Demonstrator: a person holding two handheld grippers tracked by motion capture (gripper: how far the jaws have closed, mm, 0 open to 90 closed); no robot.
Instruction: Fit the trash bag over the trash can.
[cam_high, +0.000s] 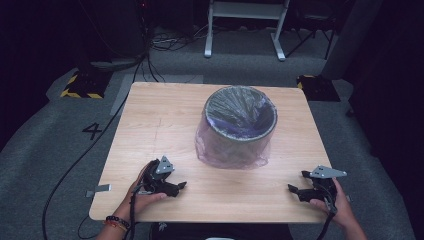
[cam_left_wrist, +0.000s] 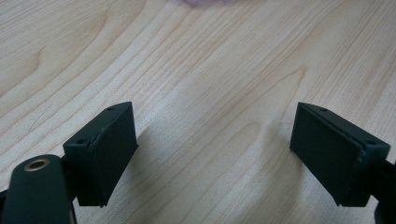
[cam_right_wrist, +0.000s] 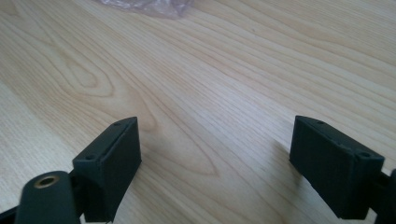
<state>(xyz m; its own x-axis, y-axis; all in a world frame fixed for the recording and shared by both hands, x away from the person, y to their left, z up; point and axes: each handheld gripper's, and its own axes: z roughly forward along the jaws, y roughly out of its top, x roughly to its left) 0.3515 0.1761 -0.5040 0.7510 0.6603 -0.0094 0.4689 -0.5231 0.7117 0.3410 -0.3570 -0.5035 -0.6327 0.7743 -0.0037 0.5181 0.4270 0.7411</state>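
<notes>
High view, from left to right: black cable (cam_high: 70, 172) across grey floor, then painted numeral 4 (cam_high: 92, 131), then small grey tab (cam_high: 100, 189) just off near-left corner of wooden table (cam_high: 150, 115). Next, left hand (cam_high: 142, 192) on near-left part of tabletop, holding left gripper (cam_high: 181, 186), grey 3-cornered plate on top, tips aimed right, jaws apart with nothing between. Past that, at table centre and slightly toward far side, round bin (cam_high: 240, 127), upright, lined with thin translucent purplish bag (cam_high: 232, 155); bag folded over rim, draped down outer wall, pooled on wood around base. Well apart from both grippers. Farther right, right gripper (cam_high: 296, 191) near near-right edge, held by right hand (cam_high: 337, 205), tips aimed left, likewise spread and empty.

Left gripper view: 2 black pads wide apart, bare wood grain between, sliver of purplish bag (cam_left_wrist: 205, 2) at top edge.

Right gripper view: same wide spread over bare wood, crumpled edge of bag (cam_right_wrist: 149, 7) at top, left of centre, far beyond pads.
</notes>
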